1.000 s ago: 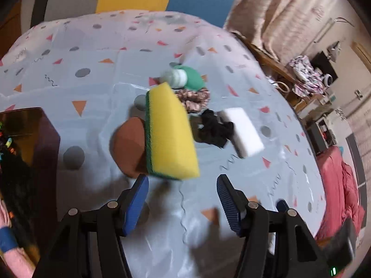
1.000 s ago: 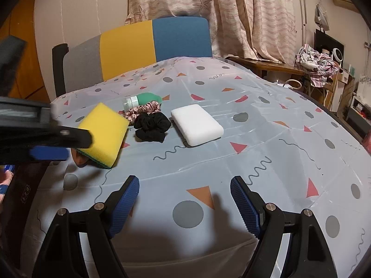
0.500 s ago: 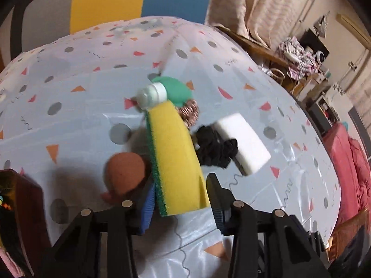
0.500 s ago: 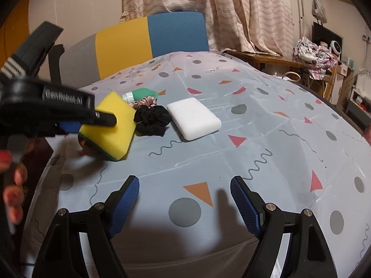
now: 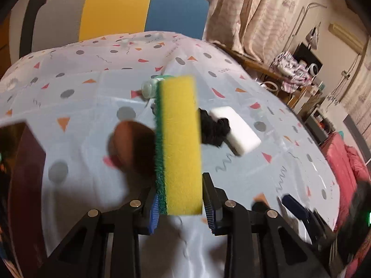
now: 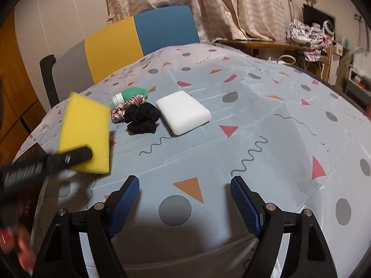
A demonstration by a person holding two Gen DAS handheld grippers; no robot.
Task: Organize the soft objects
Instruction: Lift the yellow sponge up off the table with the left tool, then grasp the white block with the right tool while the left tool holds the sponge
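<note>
Left tongs point(image 5: 183, 206): jaws have just been closing; now clamped on yellow sponge point(image 5: 179, 143), pads pressing both faces at its near end.
Sponge: stands on edge btwn the pads, green scrub layer point(image 5: 159, 153) facing left, lifted off the counter point(image 6: 266, 139); from right wrist view it hangs at far left point(image 6: 85, 132) w/ a black finger point(image 6: 74, 157) across it.
Right tongs point(image 6: 185, 199): jaws wide, nothing btwn them, over bare patterned cloth point(image 6: 231, 106) near the front edge.
Black scrunchie point(image 6: 142, 119): on counter, touching pink scrunchie point(image 6: 126, 107) behind-left; just beside white sponge point(image 6: 183, 112).
Green bottle point(image 6: 129, 95): lying on its side behind the scrunchies, white cap to the left.
Brown round pad point(image 5: 132, 143): on cloth left of the held sponge, partly hidden by it.
Backdrop: grey-yellow-blue chair point(image 6: 120, 46) at far side, curtains point(image 6: 208, 7) beyond.
Person: blurred hand point(image 6: 14, 245) at lower left of right wrist view.
</note>
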